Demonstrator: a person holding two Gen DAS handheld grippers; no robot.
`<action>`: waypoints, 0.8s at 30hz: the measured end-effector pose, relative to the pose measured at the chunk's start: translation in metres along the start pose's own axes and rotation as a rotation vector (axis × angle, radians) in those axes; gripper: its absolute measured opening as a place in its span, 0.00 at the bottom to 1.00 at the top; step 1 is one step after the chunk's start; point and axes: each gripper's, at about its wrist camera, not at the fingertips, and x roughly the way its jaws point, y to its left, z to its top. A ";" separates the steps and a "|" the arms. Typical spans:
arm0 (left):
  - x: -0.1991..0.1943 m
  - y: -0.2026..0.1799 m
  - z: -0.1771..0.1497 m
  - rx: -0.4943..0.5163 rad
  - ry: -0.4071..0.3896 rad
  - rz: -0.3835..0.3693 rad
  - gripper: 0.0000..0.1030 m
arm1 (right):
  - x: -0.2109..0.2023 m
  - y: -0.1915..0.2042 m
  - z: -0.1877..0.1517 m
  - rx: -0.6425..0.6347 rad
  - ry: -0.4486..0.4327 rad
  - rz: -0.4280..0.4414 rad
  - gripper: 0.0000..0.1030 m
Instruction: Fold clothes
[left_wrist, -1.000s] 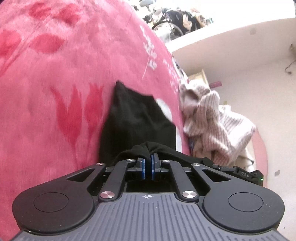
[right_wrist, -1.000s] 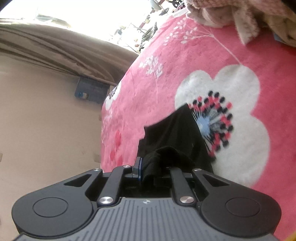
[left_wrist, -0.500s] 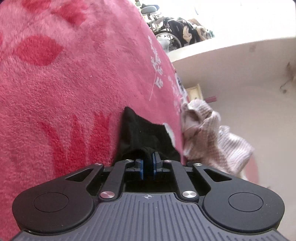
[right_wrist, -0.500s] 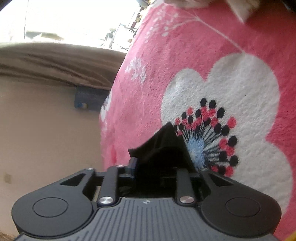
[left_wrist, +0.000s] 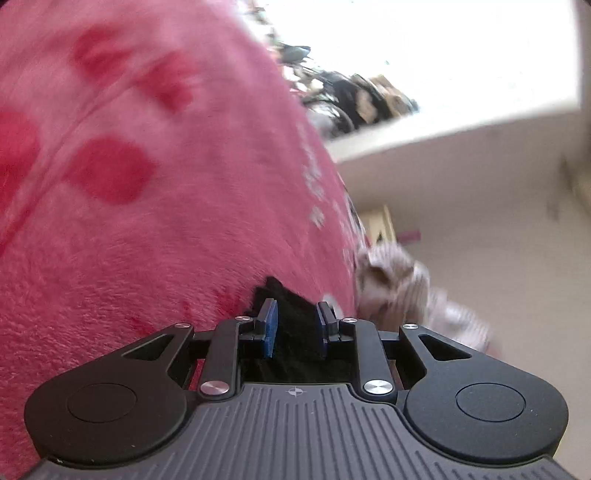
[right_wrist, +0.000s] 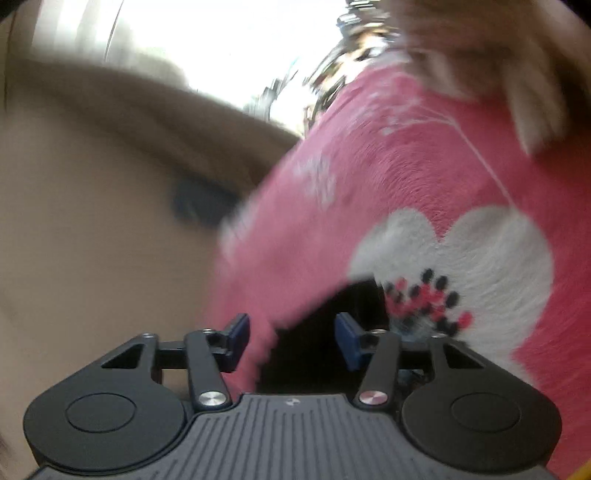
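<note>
Left wrist view showed the small black fabric garment (left_wrist: 291, 317) low in the centre of the frame, lying on the pink fleece blanket with red leaf prints (left_wrist: 155, 206). It sat between the blue pads of the left gripper (left_wrist: 294, 326), whose jaws were opening and no longer pressed the cloth. In the right wrist view the same black garment (right_wrist: 314, 332) lay low in the centre, beside a white flower print (right_wrist: 480, 266), with part of it between the spreading jaws of the right gripper (right_wrist: 291, 338), which were opening and stood clear of it. A cream and pink ribbed knit garment (left_wrist: 402, 291) waited at right of centre in the left wrist view. The step in hand looked like releasing the folded piece; next would come drawing both grippers back without dragging the cloth, then reaching for the knit.
</note>
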 end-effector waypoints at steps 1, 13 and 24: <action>0.001 -0.010 -0.002 0.072 0.023 0.011 0.20 | 0.004 0.012 -0.006 -0.102 0.043 -0.043 0.36; 0.036 -0.046 -0.030 0.450 0.057 0.236 0.21 | 0.044 0.063 -0.026 -0.531 -0.063 -0.315 0.21; 0.010 -0.054 -0.035 0.552 0.094 0.245 0.24 | 0.082 0.120 -0.043 -1.053 0.208 -0.234 0.22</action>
